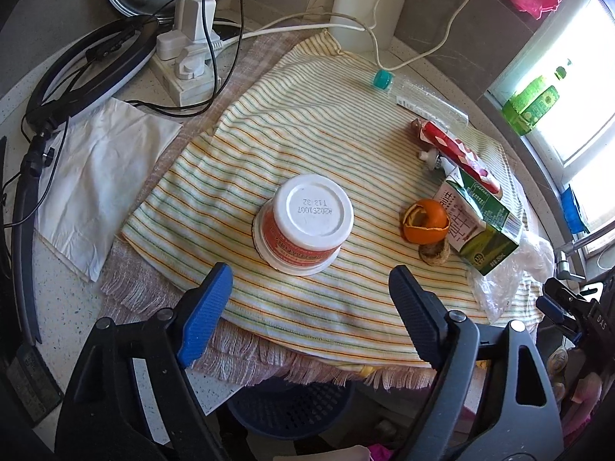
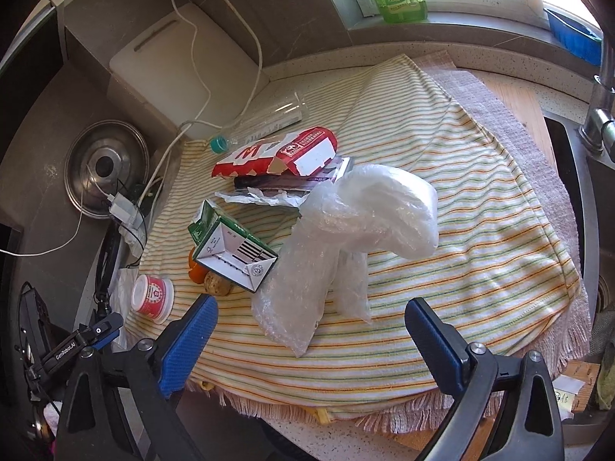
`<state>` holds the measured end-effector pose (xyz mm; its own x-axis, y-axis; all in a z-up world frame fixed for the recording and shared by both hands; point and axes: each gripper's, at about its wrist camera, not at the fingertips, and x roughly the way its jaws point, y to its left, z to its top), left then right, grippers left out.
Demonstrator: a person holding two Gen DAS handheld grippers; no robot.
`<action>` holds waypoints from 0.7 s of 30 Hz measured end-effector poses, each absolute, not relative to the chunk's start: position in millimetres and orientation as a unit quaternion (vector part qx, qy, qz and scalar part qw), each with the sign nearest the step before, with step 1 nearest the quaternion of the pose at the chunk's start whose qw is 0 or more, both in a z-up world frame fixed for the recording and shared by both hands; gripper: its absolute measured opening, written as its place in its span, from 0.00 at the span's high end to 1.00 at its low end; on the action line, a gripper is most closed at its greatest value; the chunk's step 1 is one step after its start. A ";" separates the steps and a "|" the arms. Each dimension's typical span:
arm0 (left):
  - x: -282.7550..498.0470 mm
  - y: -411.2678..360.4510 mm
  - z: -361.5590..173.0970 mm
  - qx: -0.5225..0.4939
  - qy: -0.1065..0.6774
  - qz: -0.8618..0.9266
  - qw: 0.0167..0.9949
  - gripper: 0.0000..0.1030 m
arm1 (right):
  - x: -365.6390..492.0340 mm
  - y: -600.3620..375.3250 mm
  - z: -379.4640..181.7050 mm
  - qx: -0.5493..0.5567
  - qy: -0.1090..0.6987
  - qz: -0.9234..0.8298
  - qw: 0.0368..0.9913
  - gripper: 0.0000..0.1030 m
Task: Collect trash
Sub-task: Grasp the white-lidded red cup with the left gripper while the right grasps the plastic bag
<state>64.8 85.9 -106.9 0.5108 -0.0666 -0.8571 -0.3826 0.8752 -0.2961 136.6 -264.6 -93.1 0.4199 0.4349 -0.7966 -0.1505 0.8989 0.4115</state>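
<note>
An upturned yogurt cup [image 1: 307, 223] stands on the striped cloth [image 1: 292, 126] just ahead of my left claw [image 1: 310, 291], jaws wide and empty. My right claw [image 2: 310, 320], also wide, hovers near a crumpled plastic bag [image 2: 346, 238].

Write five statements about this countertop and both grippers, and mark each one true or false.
1. The yogurt cup stands upside down on the striped cloth. True.
2. The left gripper is shut on the cup. False: its jaws are open and empty, short of the cup.
3. The orange peel lies beside the green carton. True.
4. The clear bottle has a red cap. False: the cap is teal.
5. The right gripper holds the plastic bag. False: its jaws are open, and the bag lies on the cloth ahead of them.
</note>
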 end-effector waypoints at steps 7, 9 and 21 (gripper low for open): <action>84.3 88.8 -118.4 -0.214 0.492 0.104 0.838 0.18 | 166.7 -265.3 -112.7 0.177 0.531 0.170 0.811 0.04; 89.1 88.6 -121.4 -0.205 0.494 0.107 0.838 0.18 | 176.3 -266.0 -118.8 0.188 0.539 0.162 0.805 0.07; 109.9 91.1 -138.7 -0.201 0.508 0.105 0.831 0.28 | 206.6 -262.0 -136.5 0.216 0.553 0.141 0.792 0.20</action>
